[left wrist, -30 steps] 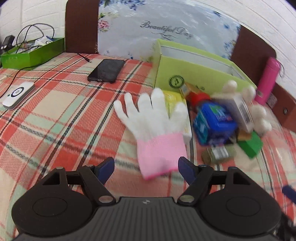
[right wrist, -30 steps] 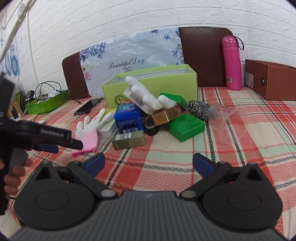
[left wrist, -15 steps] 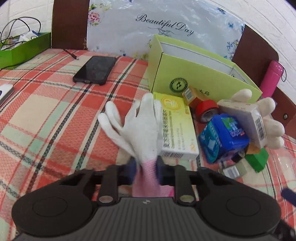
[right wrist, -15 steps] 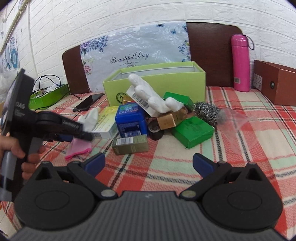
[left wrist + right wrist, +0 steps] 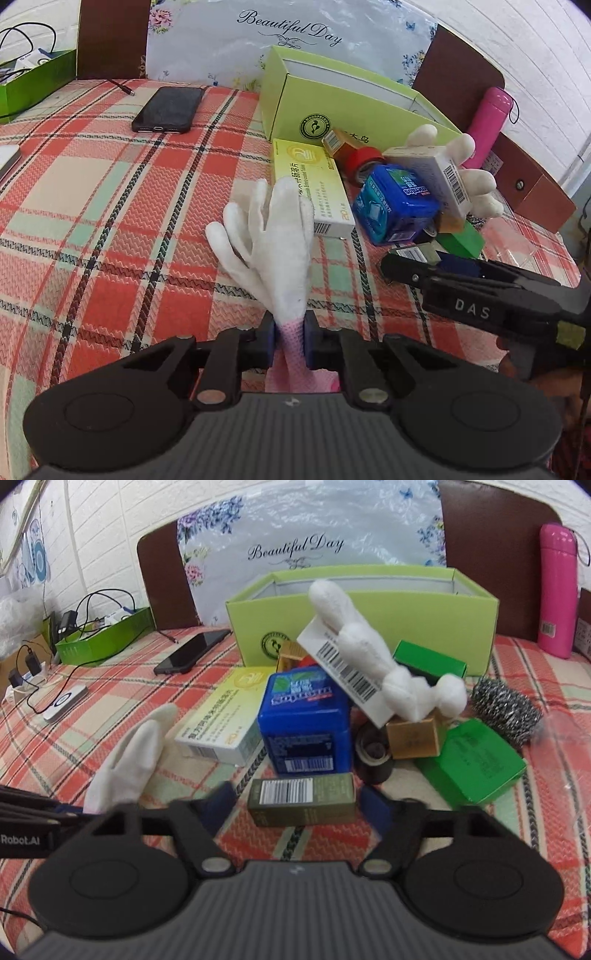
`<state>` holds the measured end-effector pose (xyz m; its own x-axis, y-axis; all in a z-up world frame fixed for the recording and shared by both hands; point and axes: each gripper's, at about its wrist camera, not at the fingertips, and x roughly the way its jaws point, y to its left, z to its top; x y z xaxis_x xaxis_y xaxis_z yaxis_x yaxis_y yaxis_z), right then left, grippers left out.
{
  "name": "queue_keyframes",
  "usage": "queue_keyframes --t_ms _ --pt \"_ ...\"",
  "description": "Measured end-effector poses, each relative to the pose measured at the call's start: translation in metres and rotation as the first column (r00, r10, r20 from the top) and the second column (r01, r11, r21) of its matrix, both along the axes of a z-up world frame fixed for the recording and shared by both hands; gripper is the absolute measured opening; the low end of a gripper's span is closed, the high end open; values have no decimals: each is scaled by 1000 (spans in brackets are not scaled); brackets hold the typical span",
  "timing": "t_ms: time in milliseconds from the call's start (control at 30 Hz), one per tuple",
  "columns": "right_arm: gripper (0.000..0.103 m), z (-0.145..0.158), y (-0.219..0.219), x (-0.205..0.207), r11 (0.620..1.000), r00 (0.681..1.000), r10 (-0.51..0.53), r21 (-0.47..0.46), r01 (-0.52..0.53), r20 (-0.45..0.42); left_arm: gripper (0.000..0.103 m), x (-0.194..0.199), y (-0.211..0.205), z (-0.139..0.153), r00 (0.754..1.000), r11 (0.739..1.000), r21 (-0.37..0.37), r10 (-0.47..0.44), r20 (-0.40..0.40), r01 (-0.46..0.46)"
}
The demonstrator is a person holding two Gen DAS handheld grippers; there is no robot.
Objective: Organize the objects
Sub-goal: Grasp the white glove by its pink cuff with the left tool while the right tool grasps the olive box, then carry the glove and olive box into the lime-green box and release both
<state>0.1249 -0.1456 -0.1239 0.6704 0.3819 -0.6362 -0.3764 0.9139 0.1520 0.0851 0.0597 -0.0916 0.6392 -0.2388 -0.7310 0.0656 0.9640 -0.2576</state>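
The bench (image 5: pixel 92 206), under a red, green and cream checked cloth, runs out of both views at the sides. Ahead of both sets of fingers stands the long green box (image 5: pixel 373 616); its inside is mostly hidden behind its front wall, so what it holds cannot be told.

Between the box and the right gripper (image 5: pixel 299 808) lies a heap in which things overlap: a soft white toy (image 5: pixel 369 657) leans over a white carton with a barcode (image 5: pixel 343 668), a blue tub (image 5: pixel 306 723) covers part of a red roll of tape (image 5: pixel 364 162), and a dark roll (image 5: pixel 373 757) shows only partly behind the olive box (image 5: pixel 303 799). To the right of the heap are a flat green box (image 5: pixel 476 760) and a steel scourer (image 5: pixel 504 712).

The white glove (image 5: pixel 273 243) rises from the left gripper (image 5: pixel 290 339), its fingertips pointing away toward the yellow-and-white carton (image 5: pixel 314 184). The left fingers are closed tight on its pink cuff; the rest of the cuff is tucked down behind them and mostly hidden.

The right fingers are spread apart and hold nothing; the olive box lies in the gap between them, without clear contact. Their blue tips are blurred. In the right wrist view the glove shows just left of the left finger, its lower part cut off by the gripper body.
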Motion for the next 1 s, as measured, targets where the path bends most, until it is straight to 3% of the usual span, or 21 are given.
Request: queue_keyframes --t_ms 133,167,267,333,433,500,567,600,633,833,1000 --pt "62 3 -8 -16 999 1000 25 -40 -25 12 24 5 -3 1 1000 1000 2 7 -11 -7" --pt "62 3 -10 -20 999 1000 27 -44 -27 12 29 7 -4 2 1000 1000 2 13 -9 -13" --pt "62 4 -16 -30 998 1000 24 -53 -24 13 62 14 -6 5 998 998 22 58 11 -59" --pt "62 4 -18 -34 998 1000 20 -54 -19 14 64 19 -8 6 997 996 37 77 32 -78" --pt "62 7 -21 -38 999 1000 15 -42 -15 5 60 30 -11 1 998 997 32 66 -5 -66" --pt "62 10 -21 -40 999 1000 16 -42 -15 15 40 30 -13 0 998 998 40 56 1 -56" --pt "62 16 -22 -42 999 999 19 -33 -18 26 28 29 -14 0 999 998 47 42 2 -42" --pt "62 18 -22 -42 999 999 20 -32 -19 29 16 28 -13 1 999 999 35 39 0 -39" --pt "62 21 -21 -43 999 999 23 -33 -22 35 13 27 -12 1 999 999 23 34 -6 -34" --pt "62 38 -19 -46 997 996 79 -7 -78 33 10 20 -13 15 1000 1000 2 -27 16 27" --pt "62 70 -28 -42 991 992 106 69 -111 70 9 23 -14 50 992 996 -32 -82 95 86"
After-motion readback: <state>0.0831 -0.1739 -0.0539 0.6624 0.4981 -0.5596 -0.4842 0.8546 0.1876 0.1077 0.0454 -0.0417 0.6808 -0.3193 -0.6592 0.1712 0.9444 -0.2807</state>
